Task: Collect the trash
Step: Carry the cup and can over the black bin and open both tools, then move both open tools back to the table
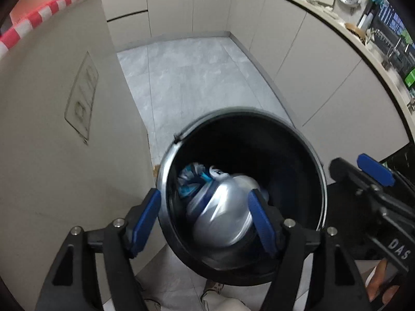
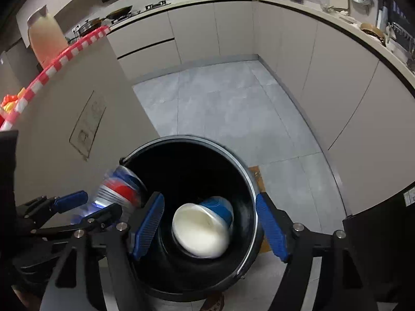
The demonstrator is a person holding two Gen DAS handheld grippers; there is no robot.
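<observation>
Left gripper (image 1: 205, 220): jaws spread, straddling the near rim of a round black bin (image 1: 306, 155) with a bright metal rim band; a silver-blue can (image 1: 220, 212), motion-blurred, lies between them inside. Right gripper (image 2: 210, 225): jaws also spread over the bin (image 2: 197, 155), nothing held. Only the right view shows a white-bottomed blue cup (image 2: 202, 230) in the bin and the can's (image 2: 116, 191) red band at the left rim. Grey tiled floor (image 2: 228, 108), smooth beige cabinets (image 2: 233, 28).

You stand on grey floor tiles (image 2: 220, 108) between beige cabinets (image 2: 233, 31); the countertop (image 2: 337, 23) clutter looks like cookware.
</observation>
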